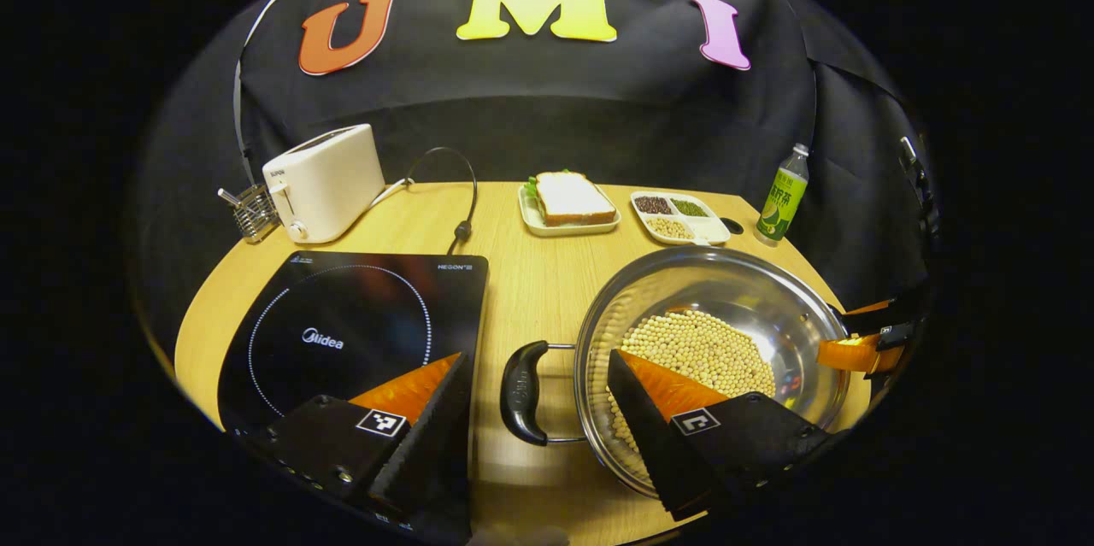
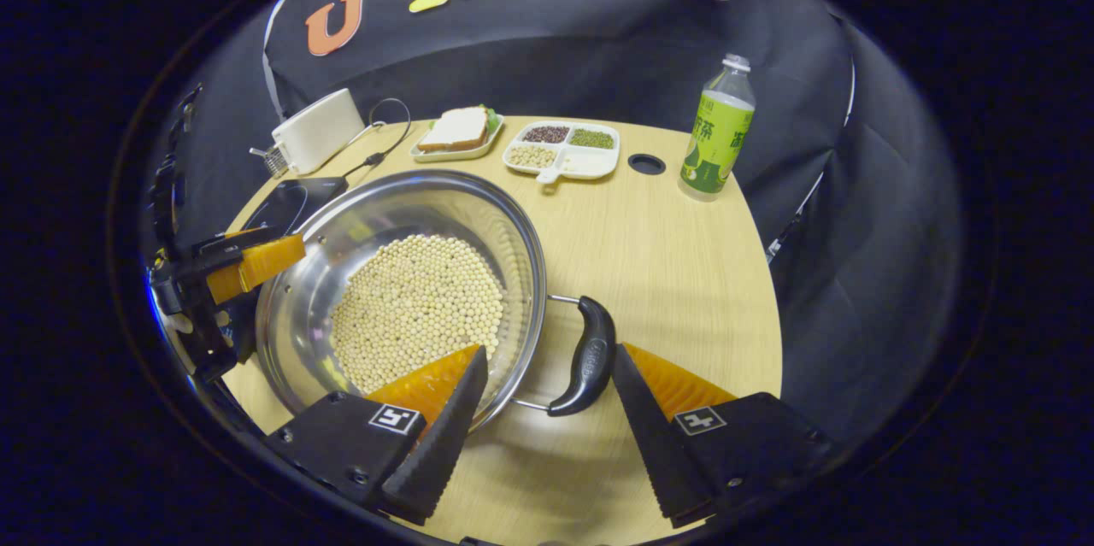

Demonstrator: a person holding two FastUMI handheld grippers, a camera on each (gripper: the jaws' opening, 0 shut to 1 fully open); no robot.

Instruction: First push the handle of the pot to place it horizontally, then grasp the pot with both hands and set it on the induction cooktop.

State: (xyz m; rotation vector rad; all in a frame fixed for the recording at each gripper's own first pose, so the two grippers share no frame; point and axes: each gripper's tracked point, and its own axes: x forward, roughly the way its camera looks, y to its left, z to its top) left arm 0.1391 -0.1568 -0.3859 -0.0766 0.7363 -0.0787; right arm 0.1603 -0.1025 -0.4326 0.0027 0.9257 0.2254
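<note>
Pot (image 1: pixel 714 358) of beans, on the bench (image 1: pixel 534 290) just right of the cooktop (image 1: pixel 342 332): left tongs (image 1: pixel 538 426) and right tongs (image 2: pixel 547 418) wide open, holding nothing, each straddling one side handle (image 1: pixel 523 392), evidently poised for the two-handed lift.

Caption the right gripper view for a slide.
Open right gripper straddles the pot handle on the table.

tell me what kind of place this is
Likely a staged kitchen tabletop in a recording booth: an induction cooktop, a toaster and a steel pot of beans sit on a wooden table against black cloth.
</note>
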